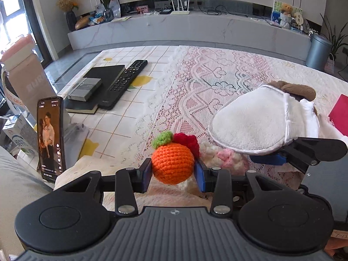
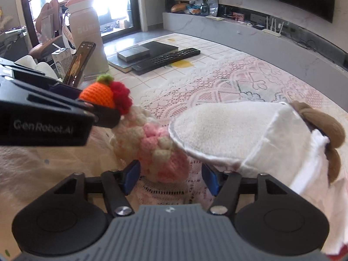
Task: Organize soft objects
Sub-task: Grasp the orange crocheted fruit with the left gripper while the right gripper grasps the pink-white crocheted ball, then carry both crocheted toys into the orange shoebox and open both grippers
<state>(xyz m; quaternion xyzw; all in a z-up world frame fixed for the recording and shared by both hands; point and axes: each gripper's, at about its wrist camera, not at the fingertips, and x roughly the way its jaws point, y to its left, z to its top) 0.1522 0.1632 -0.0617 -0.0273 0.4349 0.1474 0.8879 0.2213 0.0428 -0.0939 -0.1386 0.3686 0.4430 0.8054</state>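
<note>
Nearest, the left tool (image 1: 173, 174) was clenched on the crochet orange (image 1: 173, 163), one pad at each side of its middle, lifting the top of a knitted toy. The orange looked light and springy; a grip across its widest part, as taken, was judged sound, though the yarn would give under the pads.

The right tool (image 2: 170, 177) stood released, jaws wide. The pink-and-cream knitted body (image 2: 165, 152) lay between its pads, and neither pad pressed on it. No earlier view was available to judge its motion. That body appeared soft, limp and liable to sag; its bulky lower end was judged the best hold.

Just beside it, a white plush toy (image 2: 228, 130) with brown ears lay on the lace cloth (image 1: 195, 87) covering the bench, its edge over the right tool's far finger.

Farther off lay a remote (image 1: 127, 82), a book (image 1: 104, 74) and a propped phone (image 1: 51, 139).
</note>
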